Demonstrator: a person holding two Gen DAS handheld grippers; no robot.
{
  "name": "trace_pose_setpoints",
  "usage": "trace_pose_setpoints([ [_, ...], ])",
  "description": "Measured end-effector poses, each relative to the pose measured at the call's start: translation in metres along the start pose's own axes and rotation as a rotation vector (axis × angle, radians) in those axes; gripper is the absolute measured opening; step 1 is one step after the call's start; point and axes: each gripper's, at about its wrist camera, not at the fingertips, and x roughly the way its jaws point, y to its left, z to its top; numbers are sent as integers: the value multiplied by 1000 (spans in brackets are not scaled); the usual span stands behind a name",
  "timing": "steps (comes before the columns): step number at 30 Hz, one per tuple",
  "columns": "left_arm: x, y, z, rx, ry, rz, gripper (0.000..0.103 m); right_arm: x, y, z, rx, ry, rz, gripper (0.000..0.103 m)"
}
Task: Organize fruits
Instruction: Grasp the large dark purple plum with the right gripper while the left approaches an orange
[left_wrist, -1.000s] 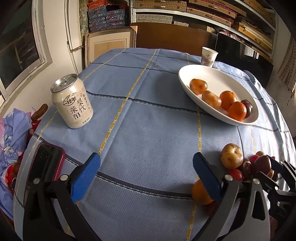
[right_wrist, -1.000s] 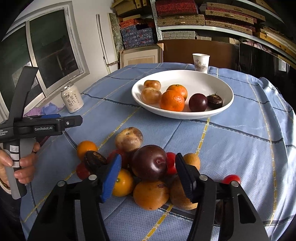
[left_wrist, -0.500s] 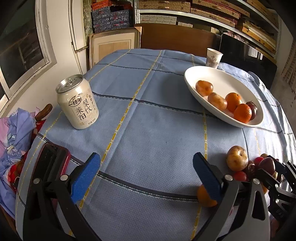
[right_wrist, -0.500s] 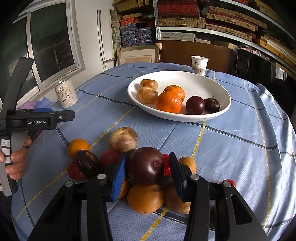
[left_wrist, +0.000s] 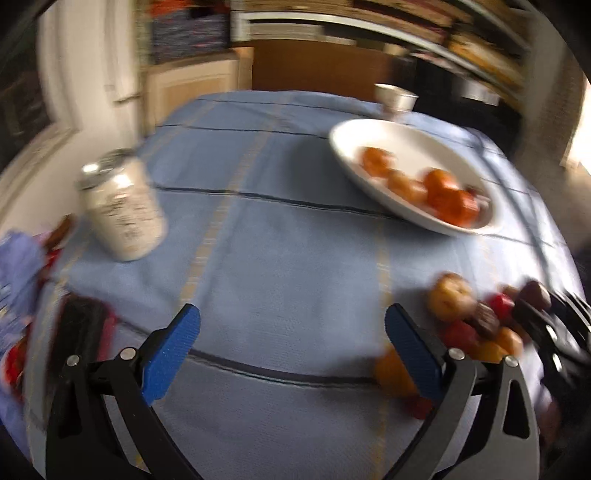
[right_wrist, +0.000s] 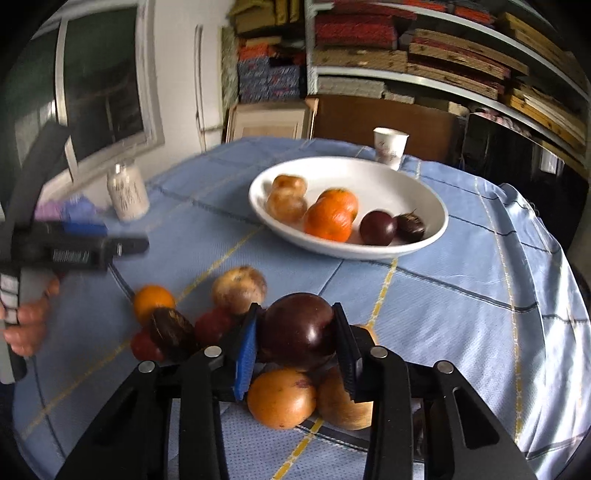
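The right hand-held gripper (right_wrist: 295, 338) squeezes a dark purple plum (right_wrist: 298, 330) above the fruit pile (right_wrist: 236, 317) on the bench (right_wrist: 461, 314). The white bowl (right_wrist: 424, 192) lies straight ahead, farther back. The left hand-held gripper (left_wrist: 291, 341) is spread apart, holding nothing.

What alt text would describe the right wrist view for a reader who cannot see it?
The right gripper is shut on a dark purple plum above a pile of loose fruit on a blue tablecloth. Behind it, a white bowl holds six fruits, with a paper cup beyond and a can at left.
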Motion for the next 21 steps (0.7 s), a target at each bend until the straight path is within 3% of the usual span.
trace_pose_setpoints([
  [3, -6, 0, -2, 41, -16, -141, 98, 0, -2, 0, 20, 15, 20, 39],
  [6, -2, 2, -5, 55, 11, -212, 98, -1, 1, 0, 7, 17, 14, 39],
  [8, 3, 1, -7, 57, 27, -202, 93, -4, 4, 0, -6, 5, 10, 39],
  [10, 11, -2, -8, 80, 53, -194, 77, -6, 5, 0, -14, 0, 10, 39],
  [13, 10, -8, -11, 107, 53, -208, 69, -6, 6, 0, -20, 6, 9, 39],
  [18, 8, -19, -16, 153, 64, -250, 69, -5, 7, -1, -22, 13, 8, 39],
  [21, 11, -31, -21, 205, 74, -228, 68, -4, 8, 0, -26, 10, 5, 39],
])
